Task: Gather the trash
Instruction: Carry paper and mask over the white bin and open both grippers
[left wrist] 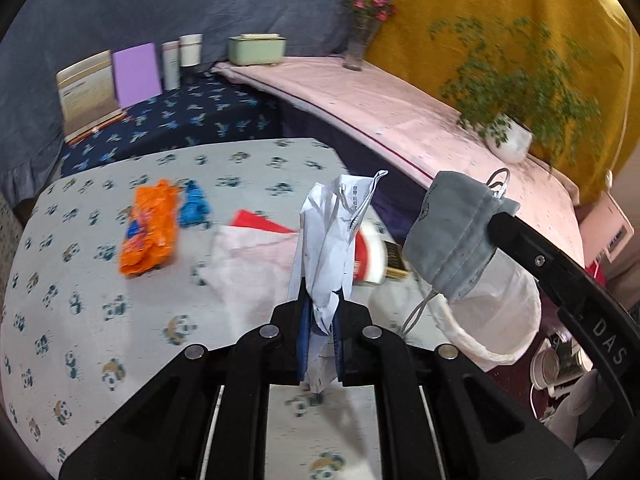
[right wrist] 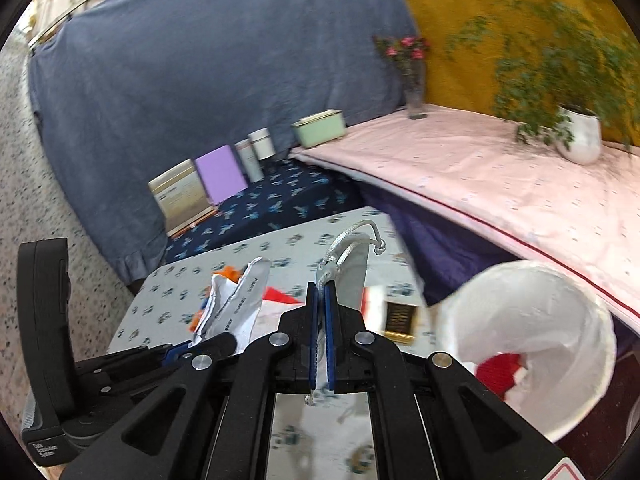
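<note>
My left gripper (left wrist: pixel 320 312) is shut on a crumpled white paper wrapper (left wrist: pixel 332 236) and holds it above the panda-print table (left wrist: pixel 100 280). My right gripper (right wrist: pixel 320 300) is shut on a grey face mask (right wrist: pixel 352 272), which also shows in the left wrist view (left wrist: pixel 452 232). The mask hangs over the white trash bin (right wrist: pixel 560 320) at the table's right edge; red trash lies inside. An orange snack bag (left wrist: pixel 150 228), a blue scrap (left wrist: pixel 194 204), a pink-white tissue (left wrist: pixel 256 260) and a red-and-white box (left wrist: pixel 372 256) lie on the table.
A pink-covered bench (left wrist: pixel 380 96) with a potted plant (left wrist: pixel 508 136), a flower vase (left wrist: pixel 358 48) and a green box (left wrist: pixel 256 50) runs behind. Books and cups (left wrist: pixel 136 76) stand on a dark blue cloth at the back left. Clutter sits on the floor at right.
</note>
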{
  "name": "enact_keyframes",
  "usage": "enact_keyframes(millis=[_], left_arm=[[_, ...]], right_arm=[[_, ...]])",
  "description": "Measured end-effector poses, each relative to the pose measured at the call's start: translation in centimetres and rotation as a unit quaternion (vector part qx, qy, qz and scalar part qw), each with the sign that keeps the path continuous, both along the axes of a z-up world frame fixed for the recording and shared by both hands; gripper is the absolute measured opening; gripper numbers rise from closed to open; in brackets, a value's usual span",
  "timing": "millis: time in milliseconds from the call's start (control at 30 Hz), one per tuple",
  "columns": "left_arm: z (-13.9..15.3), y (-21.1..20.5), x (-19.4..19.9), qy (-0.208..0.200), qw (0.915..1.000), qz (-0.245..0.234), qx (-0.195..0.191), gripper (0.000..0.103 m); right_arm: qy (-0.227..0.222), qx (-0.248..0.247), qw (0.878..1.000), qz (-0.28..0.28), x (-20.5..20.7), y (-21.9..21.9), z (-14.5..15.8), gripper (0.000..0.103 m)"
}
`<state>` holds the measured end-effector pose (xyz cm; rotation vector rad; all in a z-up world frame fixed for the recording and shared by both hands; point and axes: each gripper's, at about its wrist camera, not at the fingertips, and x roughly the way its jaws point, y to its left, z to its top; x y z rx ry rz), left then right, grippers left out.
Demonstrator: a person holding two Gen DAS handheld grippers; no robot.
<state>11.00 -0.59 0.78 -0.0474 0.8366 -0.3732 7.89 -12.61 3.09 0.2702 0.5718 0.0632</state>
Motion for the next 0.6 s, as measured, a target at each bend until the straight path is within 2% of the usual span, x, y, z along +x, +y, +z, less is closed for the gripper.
enact_keyframes(millis=[300, 600], left_arm=[[-0.5, -9.6, -1.1, -0.003, 0.9966, -0.081, 0.017, 0.009], [-1.4, -15.7, -1.2, -0.003, 0.9909, -0.131, 0.028, 0.009]], right_arm=[[0.007, -0.020, 0.996, -0.083, -2.9, -7.9, -1.2, 0.004], [0.027, -0.008, 0.989, -0.144, -4.2, -13.9, -3.2, 0.004]])
